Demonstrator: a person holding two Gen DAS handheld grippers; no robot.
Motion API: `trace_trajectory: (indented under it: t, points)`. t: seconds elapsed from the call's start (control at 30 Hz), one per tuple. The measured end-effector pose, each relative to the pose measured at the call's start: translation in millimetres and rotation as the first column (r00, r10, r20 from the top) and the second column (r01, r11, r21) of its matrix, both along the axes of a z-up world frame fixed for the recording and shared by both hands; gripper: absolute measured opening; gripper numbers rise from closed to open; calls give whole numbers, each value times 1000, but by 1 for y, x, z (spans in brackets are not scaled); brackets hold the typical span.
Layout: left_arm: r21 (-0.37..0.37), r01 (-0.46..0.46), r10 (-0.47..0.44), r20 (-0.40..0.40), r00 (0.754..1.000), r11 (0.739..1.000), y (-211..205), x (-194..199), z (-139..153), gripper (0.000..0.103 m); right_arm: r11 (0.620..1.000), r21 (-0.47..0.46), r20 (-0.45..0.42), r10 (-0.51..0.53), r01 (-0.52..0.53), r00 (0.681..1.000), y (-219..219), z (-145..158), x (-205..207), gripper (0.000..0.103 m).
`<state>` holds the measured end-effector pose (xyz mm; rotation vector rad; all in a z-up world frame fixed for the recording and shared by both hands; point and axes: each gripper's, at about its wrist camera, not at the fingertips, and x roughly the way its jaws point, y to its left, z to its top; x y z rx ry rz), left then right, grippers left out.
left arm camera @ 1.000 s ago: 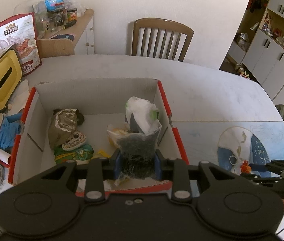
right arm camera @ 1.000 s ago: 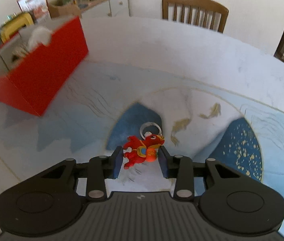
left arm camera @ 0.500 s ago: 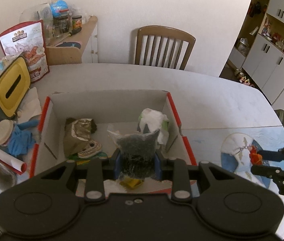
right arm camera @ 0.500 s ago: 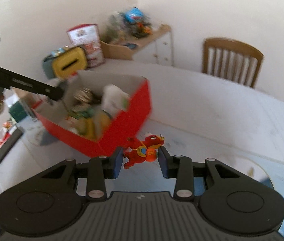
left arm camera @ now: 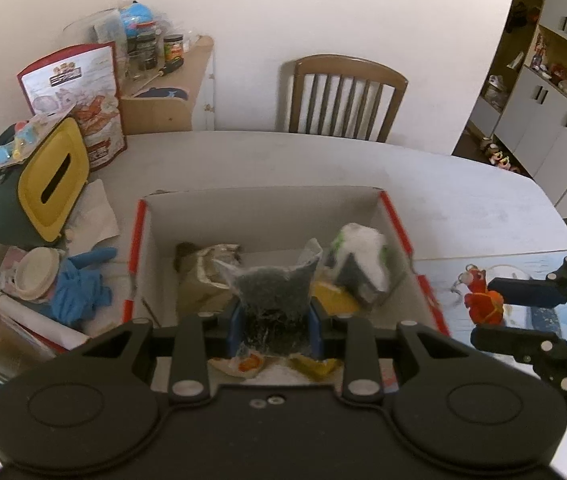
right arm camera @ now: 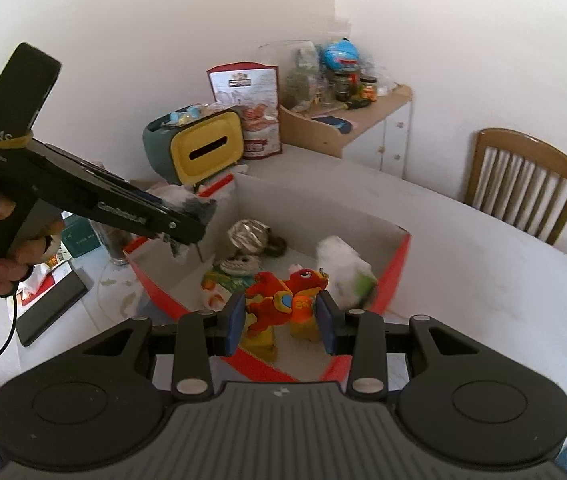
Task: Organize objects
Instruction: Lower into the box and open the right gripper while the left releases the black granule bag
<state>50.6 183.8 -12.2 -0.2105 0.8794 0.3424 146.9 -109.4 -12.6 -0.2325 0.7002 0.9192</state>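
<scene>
A red cardboard box (left arm camera: 399,220) with a white inside stands on the table, holding a foil pouch (left arm camera: 203,268), a white and green packet (left arm camera: 359,252) and other small packets. My left gripper (left arm camera: 273,326) is shut on a clear bag of dark granules (left arm camera: 271,300), held above the box's near side. My right gripper (right arm camera: 281,322) is shut on a red dragon keychain toy (right arm camera: 283,298), held over the box's near corner (right arm camera: 397,272). In the left wrist view the right gripper (left arm camera: 491,314) and the toy (left arm camera: 481,300) hang just right of the box.
A green and yellow tissue holder (left arm camera: 23,184), a snack bag (left arm camera: 79,100), a blue glove (left arm camera: 79,284) and a lidded cup (left arm camera: 37,272) crowd the table's left. A wooden chair (left arm camera: 343,96) stands behind the table. A side cabinet (right arm camera: 347,128) carries jars.
The right gripper lifted the dragon toy off the blue placemat and carried it left to the box. The left gripper rose and drew back with the bag of granules.
</scene>
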Motion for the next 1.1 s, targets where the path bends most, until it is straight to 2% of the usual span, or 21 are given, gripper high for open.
trace_trajectory:
  t: [0.2, 0.43, 0.77, 1.1]
  points:
    - [11, 3, -3, -46, 999, 1000, 22, 11, -21, 30, 1000, -22, -17, 5, -6, 1000, 41, -15, 11, 37]
    - [12, 28, -26, -110, 994, 1000, 32, 27, -53, 30, 995, -93, -56, -34, 29, 998, 78, -52, 29, 37]
    - [2, 75, -73, -174, 982, 997, 31, 47, -84, 30, 984, -175, -105, -56, 37, 993, 101, -88, 39, 37]
    - [-24, 95, -98, -213, 972, 995, 28, 54, -100, 30, 976, -214, -140, -64, 33, 988, 109, -103, 41, 38]
